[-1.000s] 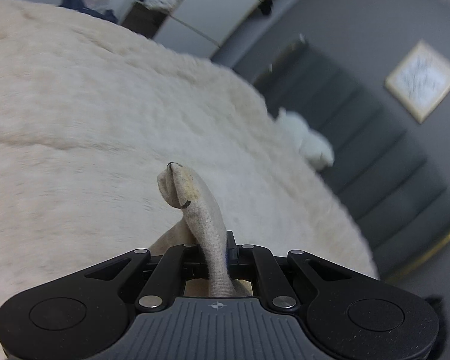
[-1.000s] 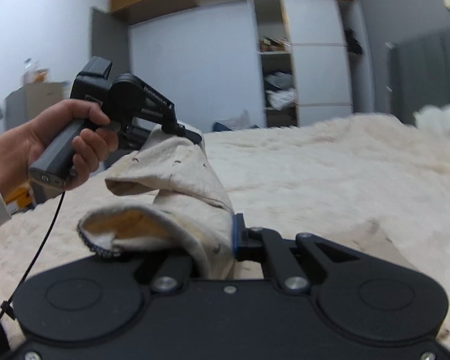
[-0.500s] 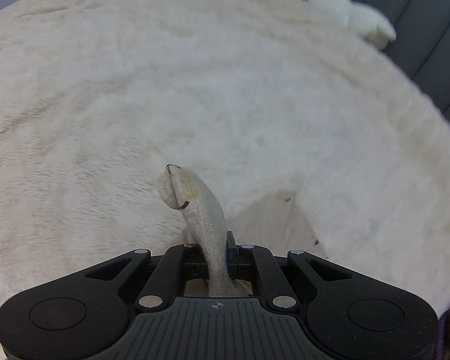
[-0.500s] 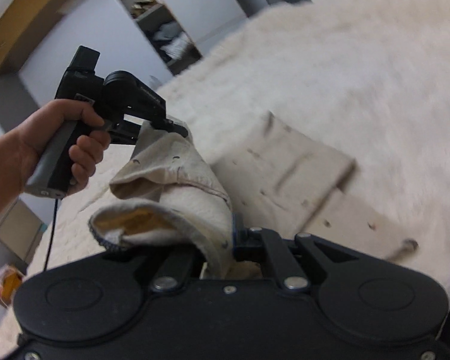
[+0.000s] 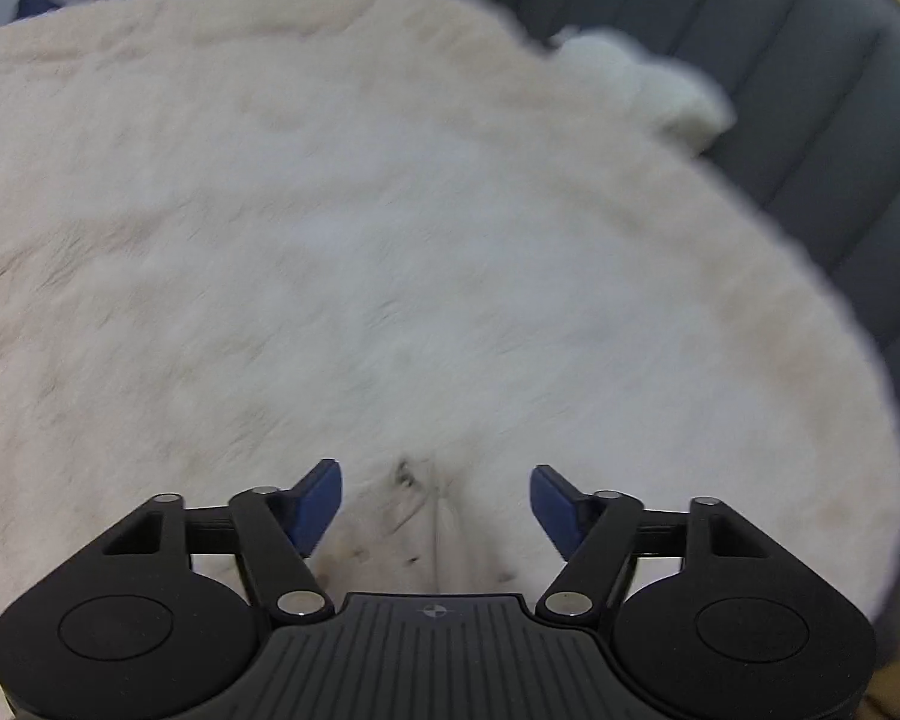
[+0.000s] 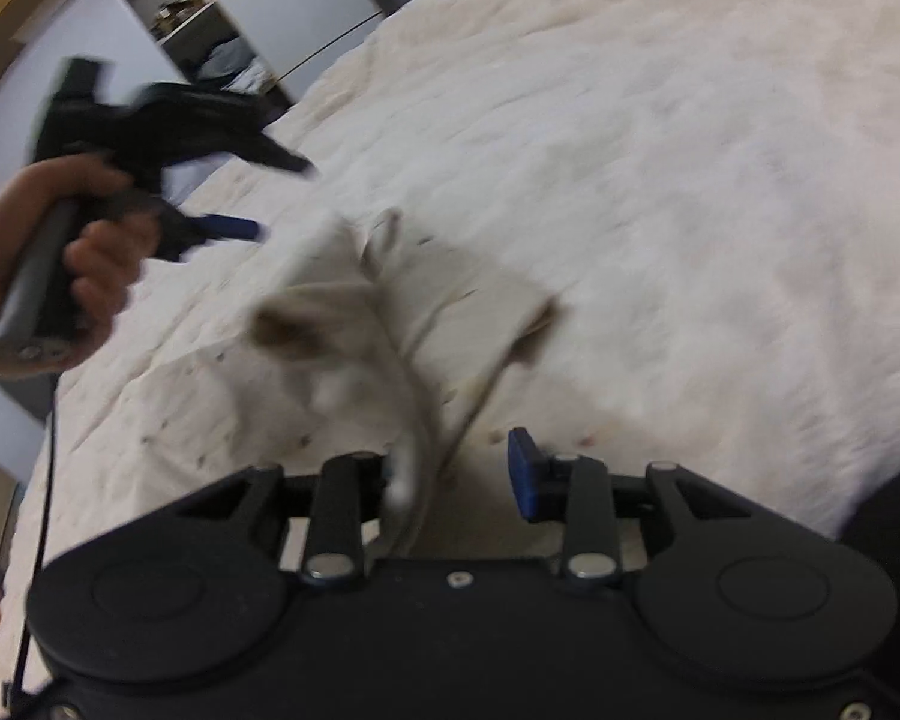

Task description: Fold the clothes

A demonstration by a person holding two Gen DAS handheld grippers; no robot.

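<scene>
A cream garment [image 6: 390, 312] with small dark marks drops in a blurred heap onto the fluffy blanket. My right gripper [image 6: 456, 474] hangs just over it and its jaws are opening. A fold of the cloth still runs between them against the left finger, and the pads do not press on it. My left gripper [image 6: 276, 198], held by a hand [image 6: 60, 252], hovers to the left above the garment. Its jaws are opening too. In the left wrist view the left gripper [image 5: 435, 504] has nothing between its blue pads [image 5: 315, 507]. The garment [image 5: 426, 540] lies below them.
A fluffy cream blanket [image 5: 390, 210] covers the bed. A grey padded headboard [image 5: 810, 90] rises behind it, with a white plush toy [image 5: 642, 84] at its foot. An open wardrobe [image 6: 228, 42] stands past the far edge. A black cable [image 6: 48, 468] hangs from the left gripper.
Both grippers were shut on the raised garment and have let it go. The cloth is falling onto the blanket. Both hands came lower and nearer the bed.
</scene>
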